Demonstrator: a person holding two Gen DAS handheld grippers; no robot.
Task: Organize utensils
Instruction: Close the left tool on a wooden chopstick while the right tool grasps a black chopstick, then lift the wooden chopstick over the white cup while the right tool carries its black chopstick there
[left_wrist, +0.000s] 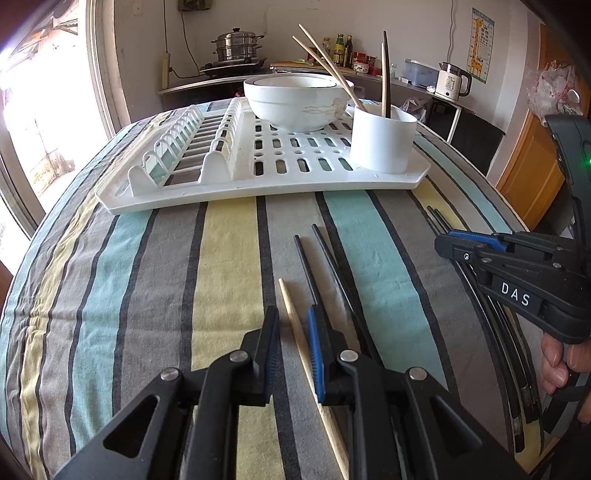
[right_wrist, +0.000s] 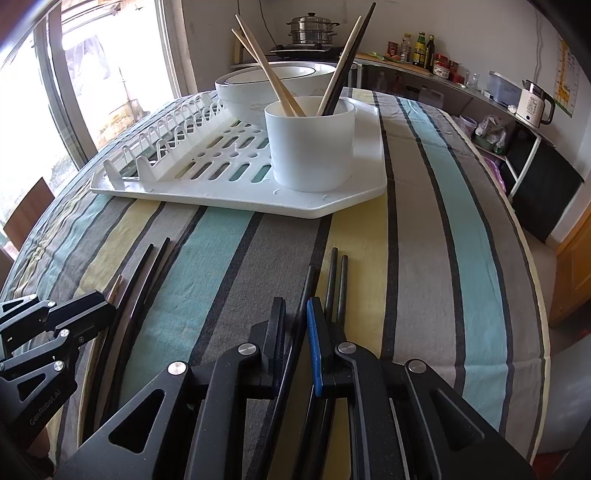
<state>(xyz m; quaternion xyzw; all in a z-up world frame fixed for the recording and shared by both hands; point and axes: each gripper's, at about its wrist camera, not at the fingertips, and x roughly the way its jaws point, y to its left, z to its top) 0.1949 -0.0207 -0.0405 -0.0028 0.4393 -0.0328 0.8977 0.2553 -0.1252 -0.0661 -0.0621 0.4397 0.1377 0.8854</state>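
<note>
A wooden chopstick (left_wrist: 286, 295) lies on the striped tablecloth between the fingers of my left gripper (left_wrist: 293, 325), close to the blue pad, with a gap on its other side. Two black chopsticks (left_wrist: 325, 254) lie just right of it. In the right wrist view a black chopstick (right_wrist: 309, 280) runs between the fingers of my right gripper (right_wrist: 295, 314), which stand slightly apart around it; two more black chopsticks (right_wrist: 340, 280) lie beside it. A white cup (right_wrist: 310, 147) on the dish rack (right_wrist: 332, 206) holds wooden and black chopsticks.
A white bowl (left_wrist: 295, 107) sits on the rack behind the cup. A person's hand (left_wrist: 557, 365) grips the right tool. The table edge (right_wrist: 543, 295) drops off on the right. A counter with a kettle (right_wrist: 533, 103), bottles and a steamer pot stands behind.
</note>
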